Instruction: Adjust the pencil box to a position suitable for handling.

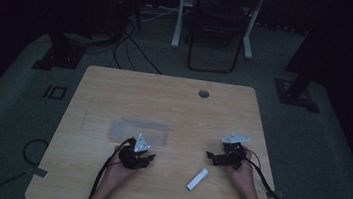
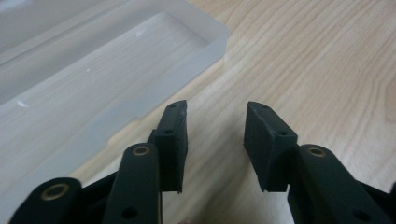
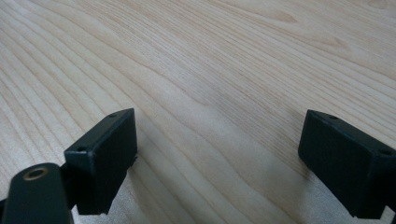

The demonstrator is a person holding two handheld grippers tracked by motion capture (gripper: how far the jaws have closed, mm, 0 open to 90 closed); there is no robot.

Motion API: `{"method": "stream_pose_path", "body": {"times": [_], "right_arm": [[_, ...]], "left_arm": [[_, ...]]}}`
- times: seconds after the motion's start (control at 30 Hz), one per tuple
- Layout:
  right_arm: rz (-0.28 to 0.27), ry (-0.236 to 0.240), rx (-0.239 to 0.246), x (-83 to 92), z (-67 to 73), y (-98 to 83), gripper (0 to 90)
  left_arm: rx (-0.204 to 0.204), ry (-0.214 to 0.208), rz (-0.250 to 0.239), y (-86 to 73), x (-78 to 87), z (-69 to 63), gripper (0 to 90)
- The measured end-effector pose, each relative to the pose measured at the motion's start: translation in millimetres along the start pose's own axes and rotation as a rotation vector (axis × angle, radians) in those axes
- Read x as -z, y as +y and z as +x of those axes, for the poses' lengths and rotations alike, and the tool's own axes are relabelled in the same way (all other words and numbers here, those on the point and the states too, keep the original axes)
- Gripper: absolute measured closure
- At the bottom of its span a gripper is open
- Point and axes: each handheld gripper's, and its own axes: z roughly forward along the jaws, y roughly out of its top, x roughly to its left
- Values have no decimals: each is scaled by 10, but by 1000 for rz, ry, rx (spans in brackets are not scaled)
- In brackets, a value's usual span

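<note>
The left gripper (image 1: pixel 147 157) holds its 2 black fingers (image 2: pixel 172 140) apart with a narrow gap and nothing between them; bare wood shows in the gap. The right gripper (image 1: pixel 210 156) has its fingers (image 3: pixel 105 158) spread wide over bare wood, pinching nothing.

The wooden table (image 1: pixel 115 87) fills the middle of the high view. The clear plastic box (image 1: pixel 138 130) lies left of centre there, just above the left gripper, and in the left gripper view it takes the upper left of the frame (image 2: pixel 93 70), its near rim just beside the left finger but not touching it. I judge it light, stiff and thin-walled, with smooth sides that could slip; a grip across the raised rim or a corner wall looks safest, with modest pressure so the wall does not flex or crack.

The small white tube-like object (image 1: pixel 197 178) lies lower right of centre, between the 2 hands. It also looks light and likely to roll, so a pinch across its middle would suit it.

Both forearms enter from the bottom edge. The left hand (image 1: pixel 123 171) points its gripper up and right, low to the table. The right hand (image 1: pixel 244 170) points its gripper left, also low.
</note>
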Motion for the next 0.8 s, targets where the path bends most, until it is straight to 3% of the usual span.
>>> {"method": "stream_pose_path", "body": {"times": [0.27,0.53,0.8], "right_arm": [[0,0,0,0,0,0,116],[0,0,0,0,0,0,116],[0,0,0,0,0,0,116]], "left_arm": [[-38,11,19,213,-185,0,627],[-30,37,7,335,-298,33,605],[9,56,0,452,-378,98,567]]}}
